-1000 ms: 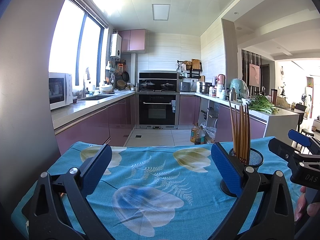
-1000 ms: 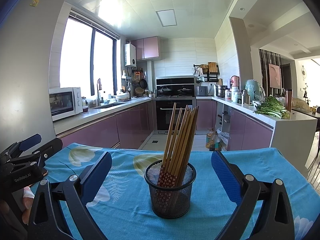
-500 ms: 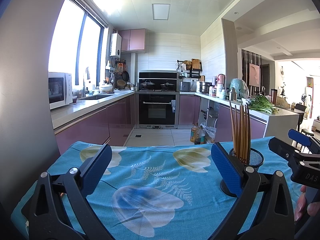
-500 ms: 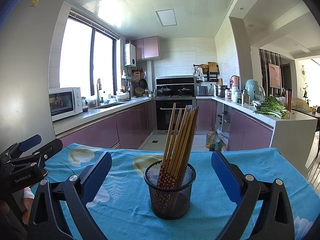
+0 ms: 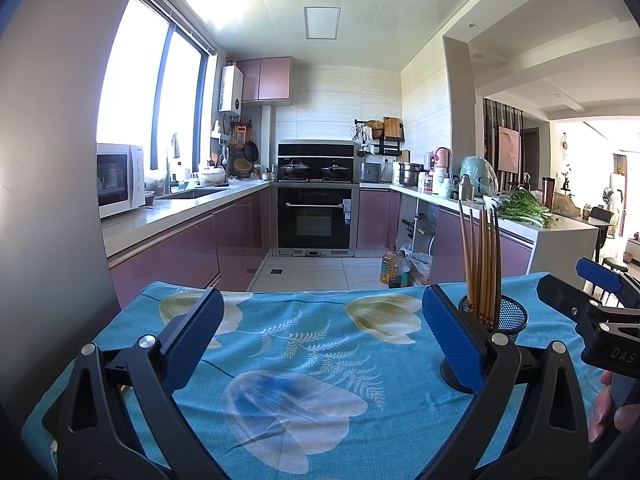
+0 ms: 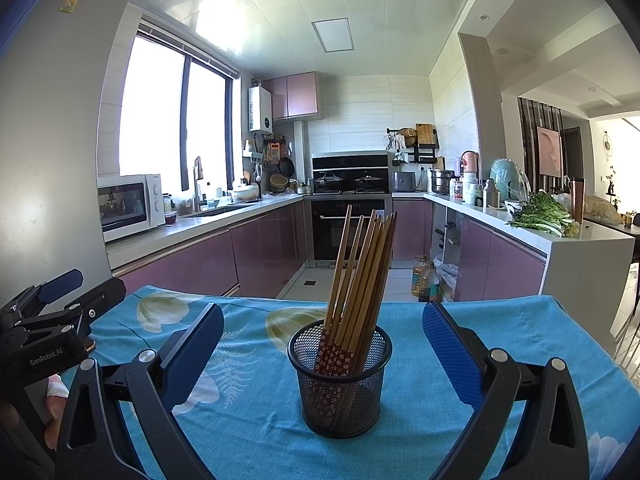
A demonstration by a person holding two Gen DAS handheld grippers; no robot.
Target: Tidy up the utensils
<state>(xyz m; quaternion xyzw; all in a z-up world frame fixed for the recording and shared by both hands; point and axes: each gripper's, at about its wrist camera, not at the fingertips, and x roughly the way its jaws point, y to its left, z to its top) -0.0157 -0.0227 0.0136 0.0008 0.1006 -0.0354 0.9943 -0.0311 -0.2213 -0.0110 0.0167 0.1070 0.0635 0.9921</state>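
Note:
A black mesh cup [image 6: 340, 384] stands upright on the blue flowered tablecloth [image 6: 432, 432], holding several brown chopsticks [image 6: 360, 276] that lean to the right. My right gripper [image 6: 322, 344] is open, its blue pads on either side of the cup and nearer the camera, touching nothing. In the left wrist view the same cup [image 5: 500, 320] with its chopsticks [image 5: 482, 264] shows partly behind the right pad. My left gripper [image 5: 320, 332] is open over bare cloth [image 5: 296, 380], left of the cup.
The table's far edge drops to a tiled kitchen floor [image 5: 312, 270]. Oil bottles [image 6: 426, 280] stand on the floor beyond. Purple cabinets and an oven [image 6: 350, 224] lie further back. A person's fingers [image 5: 608, 416] hold the other gripper at the right edge of the left wrist view.

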